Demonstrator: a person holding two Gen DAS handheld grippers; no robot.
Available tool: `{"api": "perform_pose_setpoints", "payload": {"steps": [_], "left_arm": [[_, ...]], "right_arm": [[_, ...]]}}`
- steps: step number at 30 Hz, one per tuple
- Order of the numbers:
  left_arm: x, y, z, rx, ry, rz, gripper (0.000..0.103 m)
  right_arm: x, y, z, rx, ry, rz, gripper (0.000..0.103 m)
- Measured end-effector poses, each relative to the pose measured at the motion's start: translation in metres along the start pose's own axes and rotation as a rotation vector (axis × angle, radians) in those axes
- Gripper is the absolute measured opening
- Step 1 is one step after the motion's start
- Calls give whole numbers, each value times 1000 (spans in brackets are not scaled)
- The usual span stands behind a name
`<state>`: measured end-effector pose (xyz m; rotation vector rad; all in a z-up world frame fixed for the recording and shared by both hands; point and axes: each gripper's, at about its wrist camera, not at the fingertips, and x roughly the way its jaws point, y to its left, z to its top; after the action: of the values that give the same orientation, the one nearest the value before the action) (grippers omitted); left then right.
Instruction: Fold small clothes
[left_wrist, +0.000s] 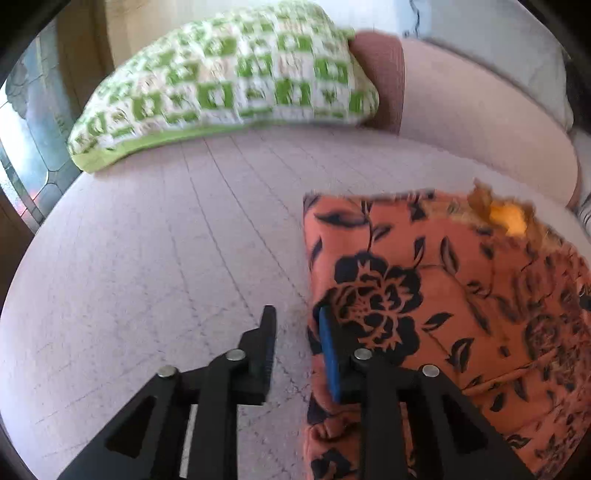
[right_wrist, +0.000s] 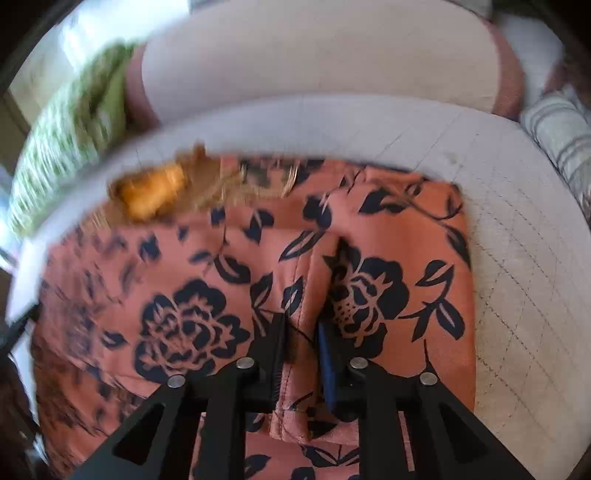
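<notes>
Left wrist view shows the orange floral garment (left_wrist: 443, 314) lying folded on the pale quilted bed cover (left_wrist: 166, 258), its left edge just beside the left gripper (left_wrist: 295, 328). That gripper's jaws stand narrowly apart with nothing between them: one finger is over bare cover, the other, with the blue pad, over the garment's edge, though blur makes contact hard to judge. Beyond the garment, well apart from it, a green-and-white checked pillow (left_wrist: 229, 77) rests against a pink cushion (left_wrist: 480, 122). From the right wrist, the right gripper (right_wrist: 301, 336) hangs over the garment's (right_wrist: 184, 258) middle, jaws partly open astride a raised fold (right_wrist: 295, 406) of cloth, pads not visibly pressing it.
</notes>
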<state>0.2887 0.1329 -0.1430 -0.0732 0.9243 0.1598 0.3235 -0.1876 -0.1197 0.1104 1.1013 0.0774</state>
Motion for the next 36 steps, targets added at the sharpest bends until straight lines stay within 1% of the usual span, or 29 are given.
{"api": "perform_pose_setpoints", "payload": {"steps": [1, 2, 3, 4, 5, 7, 9, 10, 11, 12, 13, 15, 17, 19, 20, 21, 22, 23, 25, 26, 27, 28, 29, 30, 31, 32, 33, 34, 36], "left_arm": [[-9, 1, 1, 7, -29, -3, 31], [-18, -1, 2, 16, -51, -19, 33], [-25, -3, 2, 17, -70, -60, 36], [-31, -8, 2, 26, -87, -96, 40], [-34, -15, 1, 49, -98, -115, 47], [-30, -30, -1, 100, -90, -137, 48], [-8, -36, -6, 132, -11, -99, 48], [14, -34, -12, 128, 78, -40, 51], [15, -30, -13, 106, 65, -48, 56], [9, -25, -13, 82, 56, -46, 55], [1, -22, -11, 71, 47, -43, 55], [-16, -21, -8, 80, -37, -64, 57], [-18, -26, -8, 100, -61, -64, 58], [-5, -32, -11, 130, -19, -61, 60], [14, -34, -17, 149, 59, -14, 63], [14, -36, -18, 132, 51, -18, 65], [7, -33, -16, 99, 34, -29, 65], [2, -31, -14, 85, 38, -42, 64], [-17, -23, -15, 64, -21, -85, 65], [-22, -22, -17, 68, -38, -78, 71], [-23, -20, -20, 74, -27, -58, 75], [-22, -20, -24, 75, 3, -51, 75], [-24, -17, -28, 65, 29, -60, 75], [-31, -14, -32, 52, 37, -79, 75], [-41, -8, -38, 42, 20, -101, 75], [-53, -4, -43, 32, -4, -111, 75], [-64, 1, -49, 20, -25, -115, 75], [-74, 4, -54, 4, -35, -122, 75], [-98, 12, -73, -45, -23, -166, 75]], "right_arm": [[-16, -1, 1, 12, -61, -6, 71], [-31, -2, 0, 27, -120, -13, 73], [-45, -1, 0, 44, -173, -8, 73], [-57, 2, 0, 56, -204, 42, 73], [-64, 6, 0, 71, -211, 125, 73], [-63, 13, 1, 81, -187, 298, 73], [-38, 20, -5, 96, -100, 423, 73], [-13, 13, -9, 133, -24, 403, 73], [9, 4, -14, 188, 55, 358, 71], [22, -8, -19, 256, 92, 360, 65], [13, -13, -20, 284, 50, 393, 64], [-14, -8, -12, 234, -36, 403, 68], [-21, -3, -2, 205, -81, 438, 71], [-12, -2, 17, 214, -96, 482, 73], [2, -4, 21, 219, -95, 471, 77], [20, -8, 27, 239, -68, 397, 77], [39, -18, 32, 306, -12, 351, 74], [36, -23, 31, 344, -31, 382, 73], [6, -20, 30, 322, -125, 467, 74], [-3, -17, 29, 288, -169, 500, 80], [-3, -14, 29, 250, -179, 476, 85], [13, -14, 29, 250, -106, 399, 90], [32, -22, 25, 278, 3, 357, 89], [29, -29, 18, 315, 7, 329, 84], [11, -28, 13, 330, -18, 326, 83], [-9, -23, 9, 322, -46, 358, 84], [-37, -14, 1, 285, -102, 395, 84], [-52, -8, -5, 250, -129, 412, 85], [-61, 6, -16, 180, -145, 450, 95]]}}
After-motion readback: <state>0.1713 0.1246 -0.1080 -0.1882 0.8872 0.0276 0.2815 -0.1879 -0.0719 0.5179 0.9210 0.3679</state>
